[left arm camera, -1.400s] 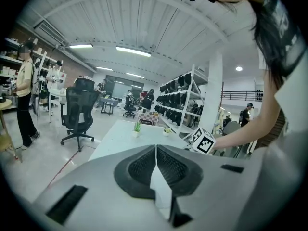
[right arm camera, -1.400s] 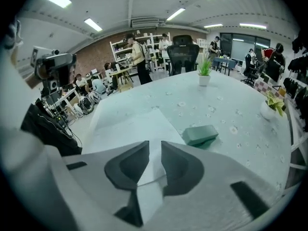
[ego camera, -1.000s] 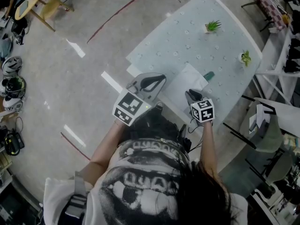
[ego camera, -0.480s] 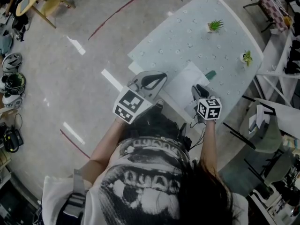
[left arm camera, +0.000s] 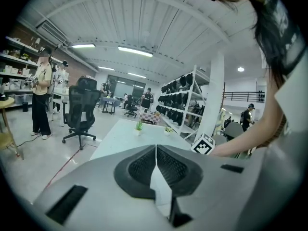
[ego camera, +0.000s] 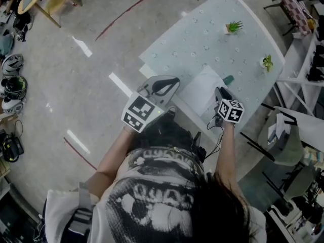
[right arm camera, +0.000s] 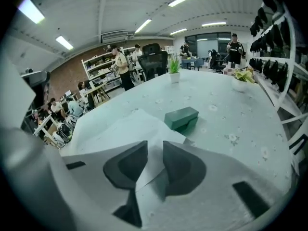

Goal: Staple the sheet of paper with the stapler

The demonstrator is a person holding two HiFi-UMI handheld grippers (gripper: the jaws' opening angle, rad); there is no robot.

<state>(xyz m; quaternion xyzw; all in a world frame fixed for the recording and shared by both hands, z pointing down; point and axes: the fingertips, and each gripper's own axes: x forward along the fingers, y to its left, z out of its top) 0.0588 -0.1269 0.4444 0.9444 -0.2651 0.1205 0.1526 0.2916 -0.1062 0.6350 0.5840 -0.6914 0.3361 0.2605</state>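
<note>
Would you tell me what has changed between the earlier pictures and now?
The right gripper slid rightward in the head view, toward the stapler, and its jaws have just been opening. A corner of the sheet of paper lies between them, unpressed. The left gripper stayed put, jaws shut on the sheet's other side. Sheet and stapler are unmoved.

A: What is lying around the work?
B: I am looking over a pale table (ego camera: pixel 202 39) bearing a potted plant (ego camera: pixel 232 27) at its far side and a second plant (ego camera: pixel 266 62) near its right edge.
A: And on the floor?
B: A wooden chair (ego camera: pixel 45 1) and helmets (ego camera: pixel 12 92) are sitting at the left, and a red line (ego camera: pixel 126 14) is running between chair and table.
</note>
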